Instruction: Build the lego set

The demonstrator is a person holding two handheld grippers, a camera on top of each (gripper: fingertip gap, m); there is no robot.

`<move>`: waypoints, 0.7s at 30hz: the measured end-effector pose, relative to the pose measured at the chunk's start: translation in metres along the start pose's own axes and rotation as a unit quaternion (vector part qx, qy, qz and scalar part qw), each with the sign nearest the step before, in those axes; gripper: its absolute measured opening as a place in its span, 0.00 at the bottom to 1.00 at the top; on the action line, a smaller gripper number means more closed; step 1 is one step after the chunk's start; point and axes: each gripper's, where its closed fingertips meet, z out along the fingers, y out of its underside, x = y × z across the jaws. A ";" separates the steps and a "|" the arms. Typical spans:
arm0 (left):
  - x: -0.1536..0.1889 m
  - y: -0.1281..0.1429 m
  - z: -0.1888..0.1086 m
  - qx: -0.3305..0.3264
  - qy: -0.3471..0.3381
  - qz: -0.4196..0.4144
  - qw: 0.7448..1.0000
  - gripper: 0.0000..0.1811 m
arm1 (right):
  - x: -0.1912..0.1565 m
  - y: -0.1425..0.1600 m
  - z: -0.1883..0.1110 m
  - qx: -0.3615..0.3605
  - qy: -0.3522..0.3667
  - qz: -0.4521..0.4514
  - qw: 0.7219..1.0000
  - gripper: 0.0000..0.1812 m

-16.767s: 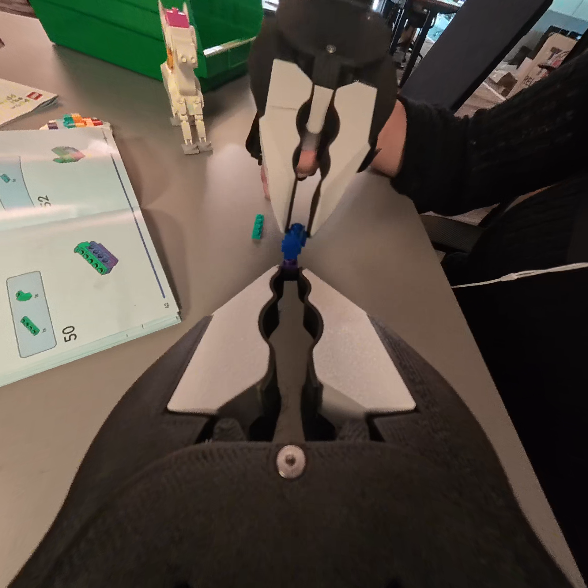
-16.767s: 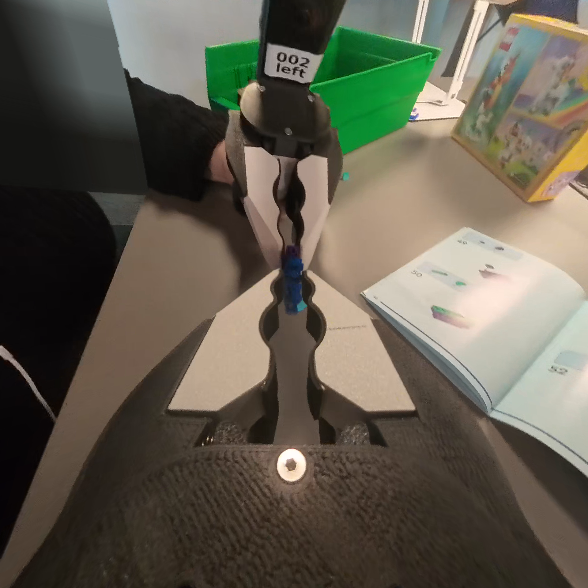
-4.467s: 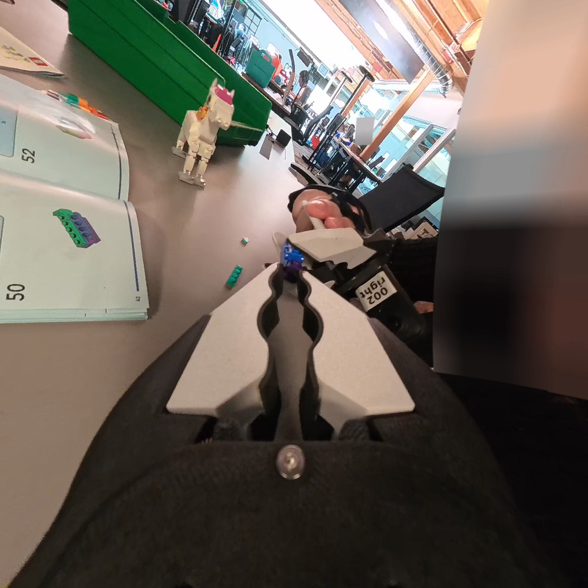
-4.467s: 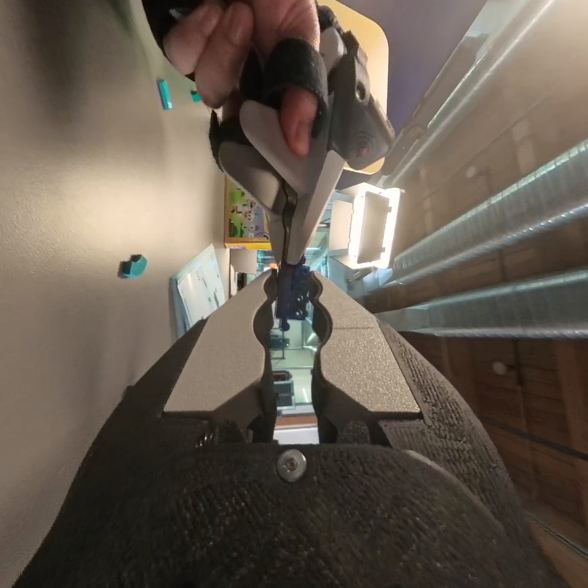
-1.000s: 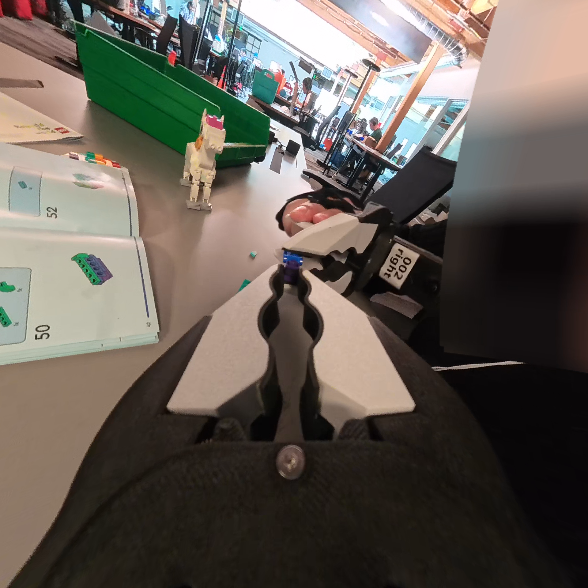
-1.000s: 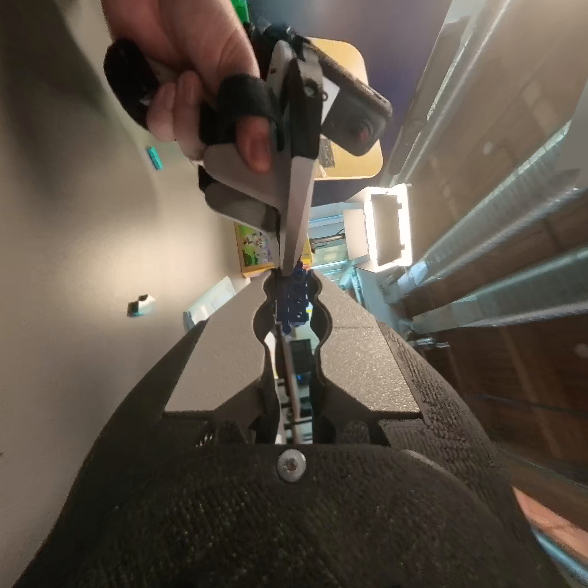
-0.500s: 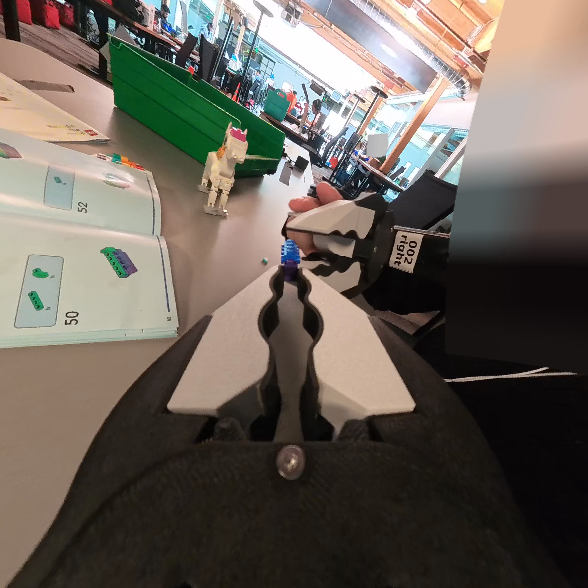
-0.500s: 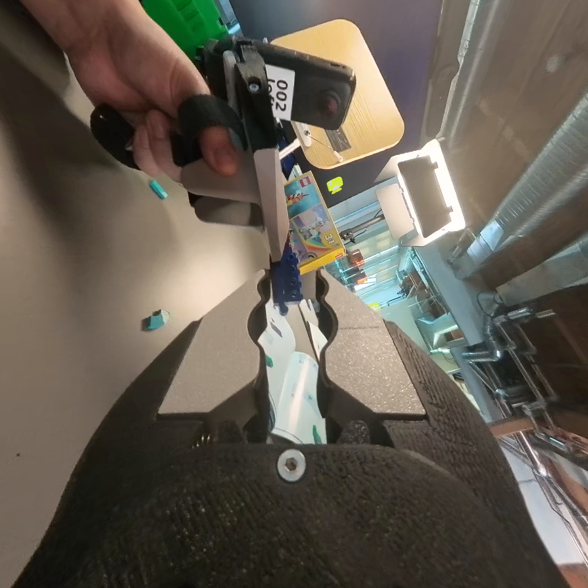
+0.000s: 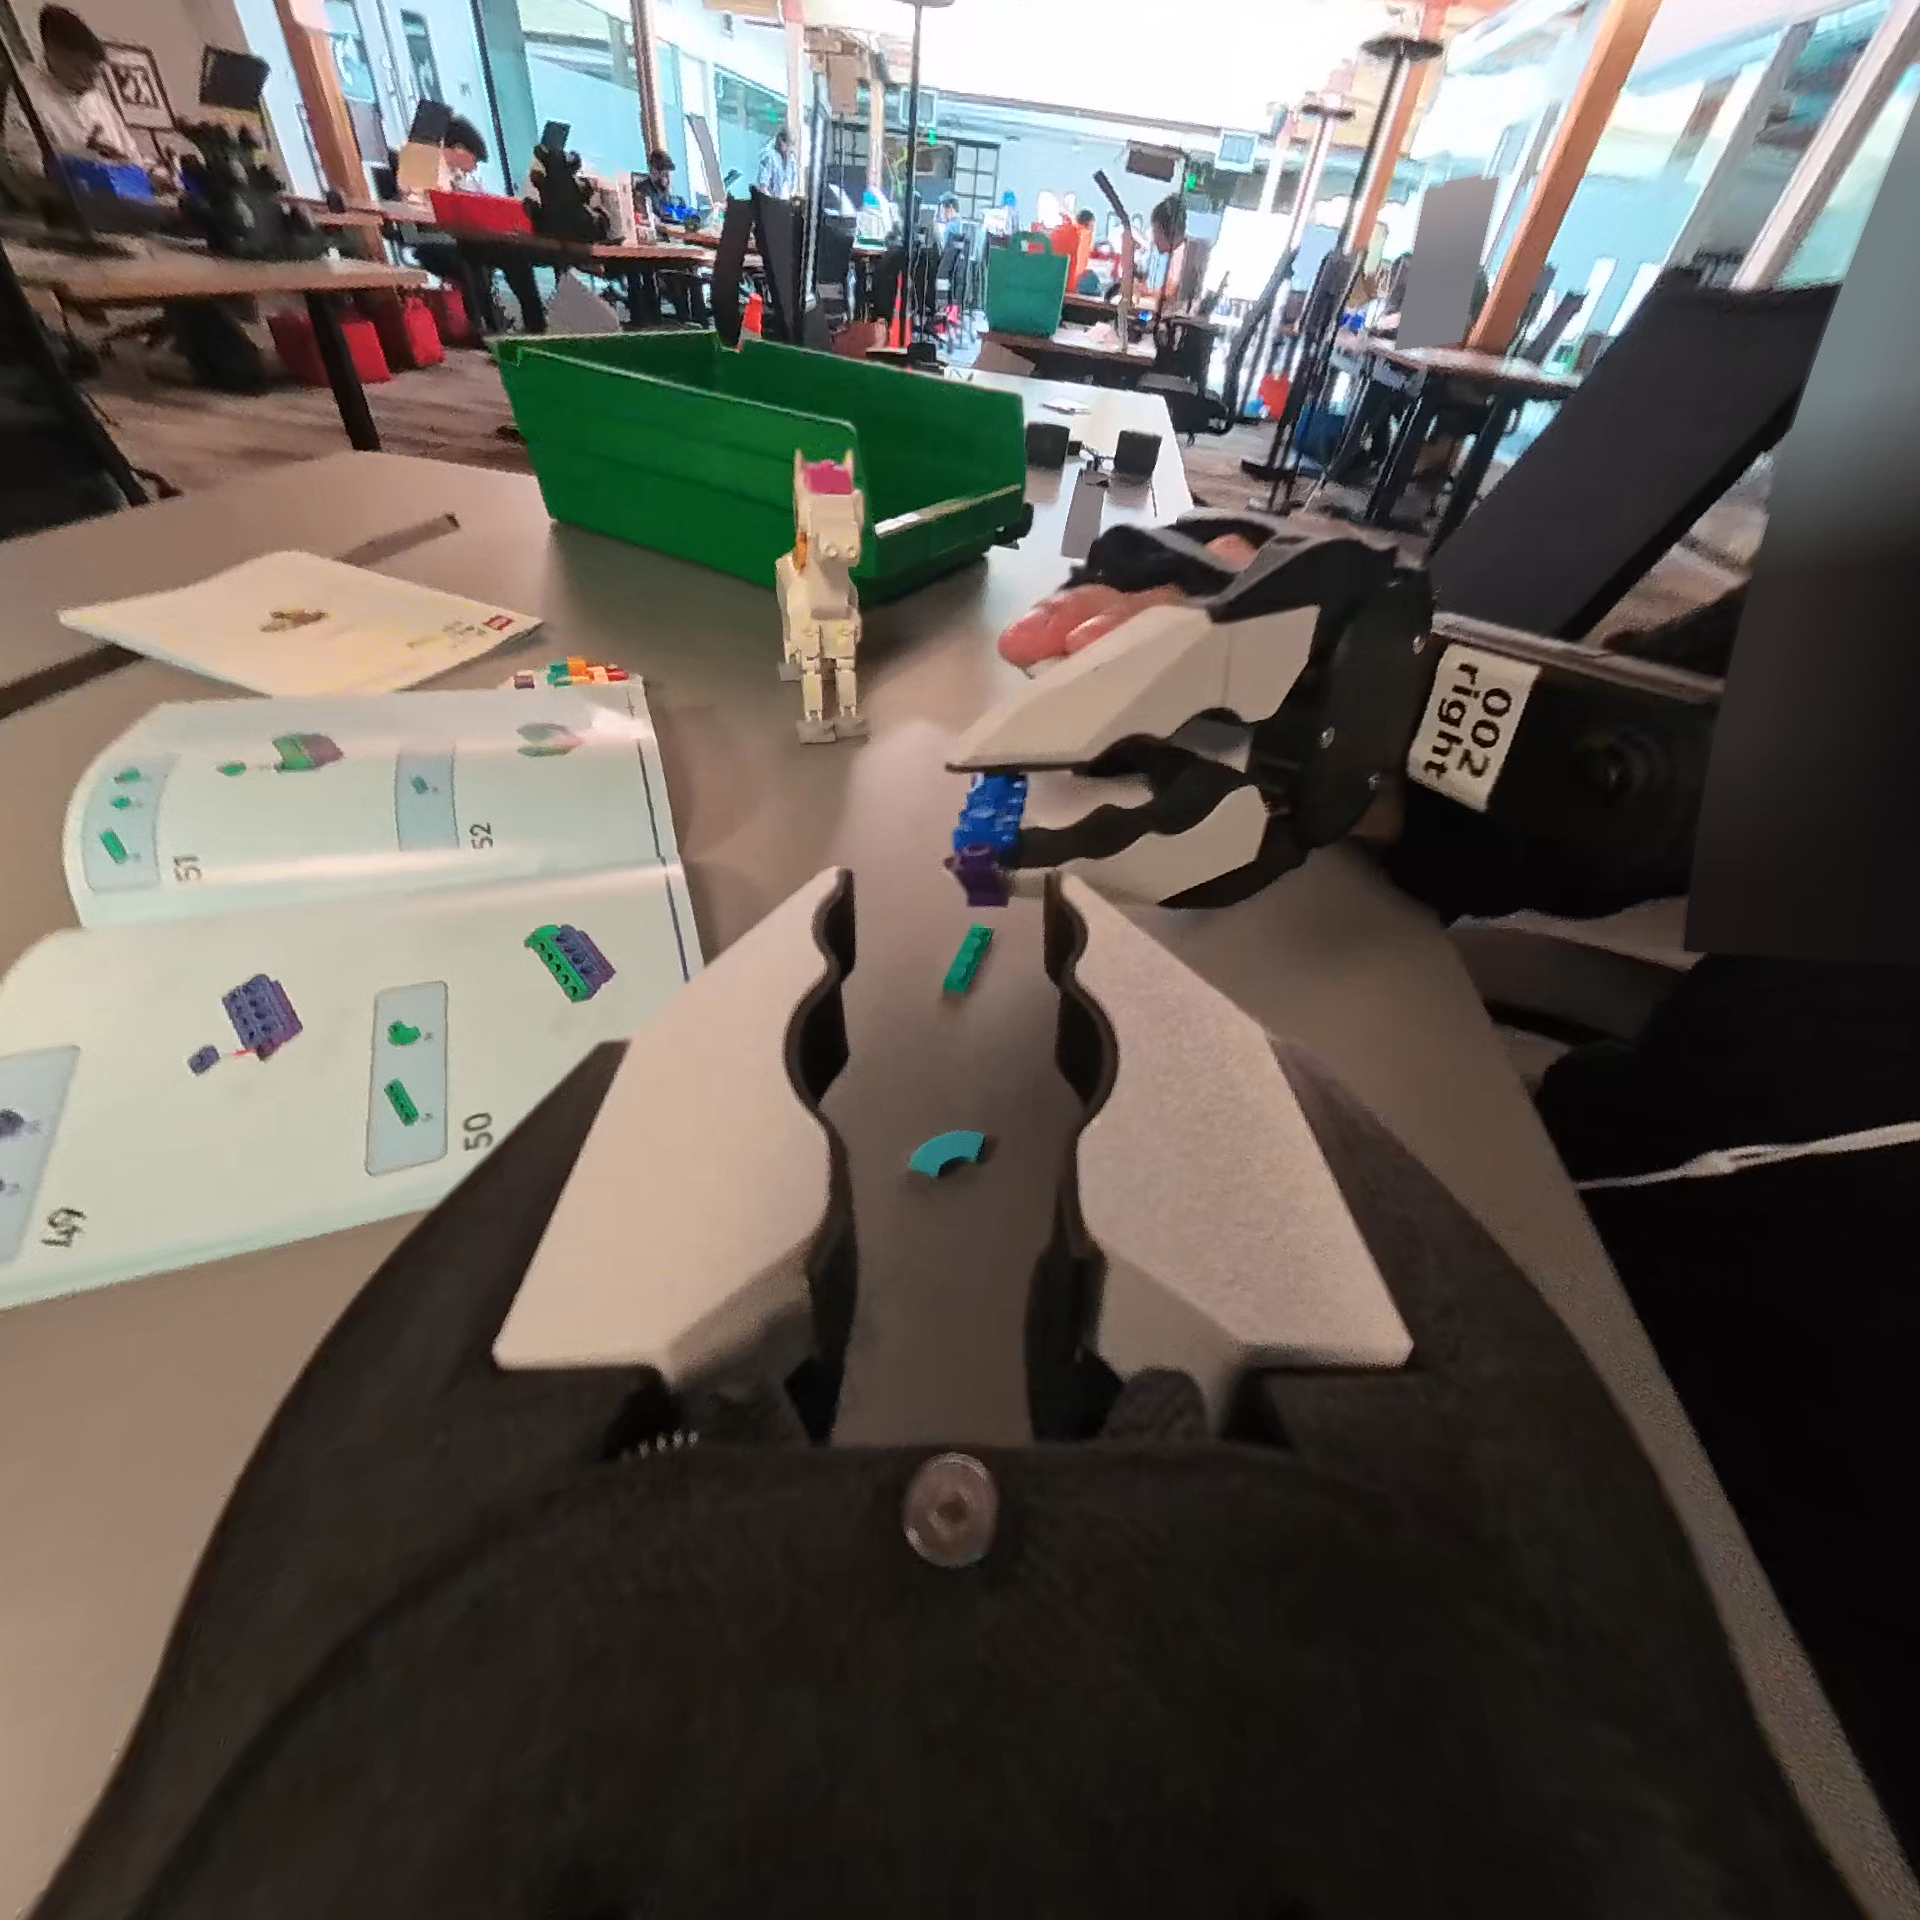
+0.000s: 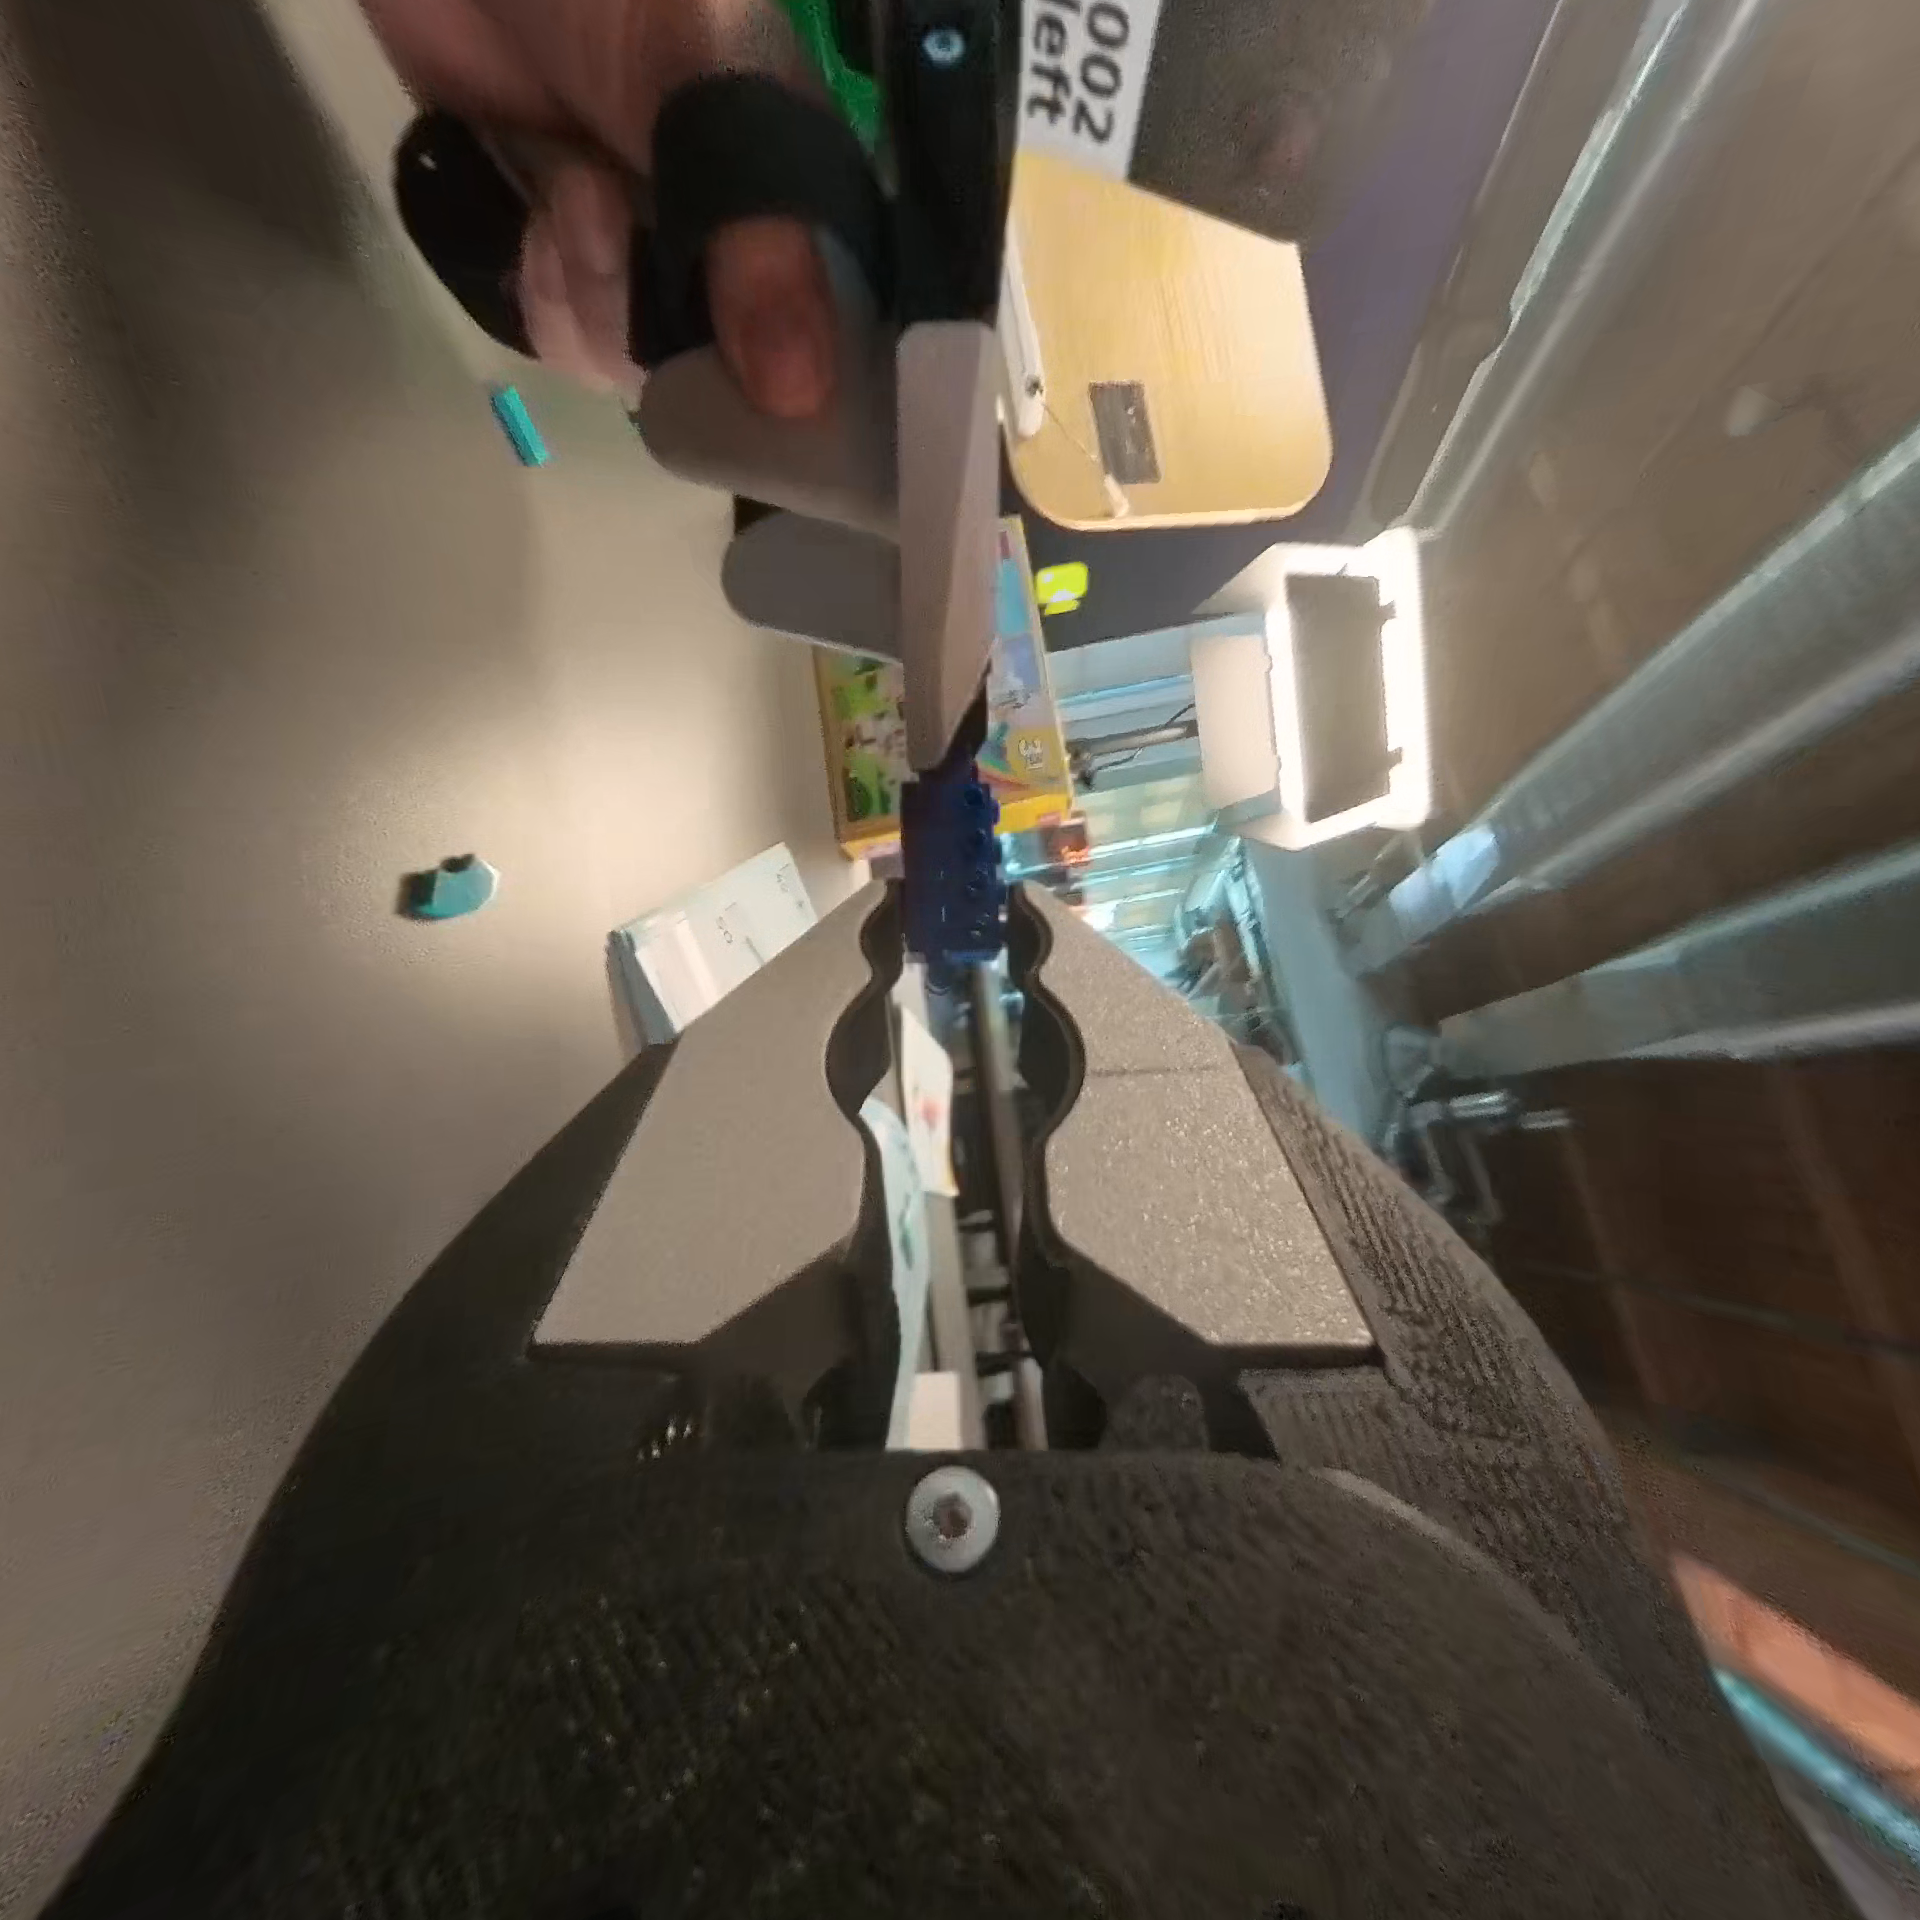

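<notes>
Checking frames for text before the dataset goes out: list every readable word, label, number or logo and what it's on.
I won't quote the writing, so here is what carries it.
right gripper: white sticker, legible print.
left gripper: white sticker, legible, partly cropped.
open instruction booklet: legible step numbers.
leaflet: print and logo too small to read.
yellow set box: blurred.

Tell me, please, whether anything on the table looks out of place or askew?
Two teal pieces lie loose on the bare table: a flat plate and a curved piece, away from the green bin. Otherwise nothing stands out; the white unicorn stands upright.
</notes>
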 end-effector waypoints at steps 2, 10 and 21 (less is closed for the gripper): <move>0.004 0.003 0.002 -0.013 0.007 0.007 1.000 0.20 | 0.010 -0.009 -0.004 0.020 0.047 -0.065 0.997 0.10; 0.024 0.003 0.003 -0.003 0.087 -0.041 0.995 0.13 | 0.009 -0.019 -0.008 0.036 0.089 -0.184 0.978 0.10; -0.005 0.012 0.001 -0.024 0.034 -0.090 0.995 0.04 | -0.005 0.016 -0.013 0.041 -0.082 0.112 0.989 0.21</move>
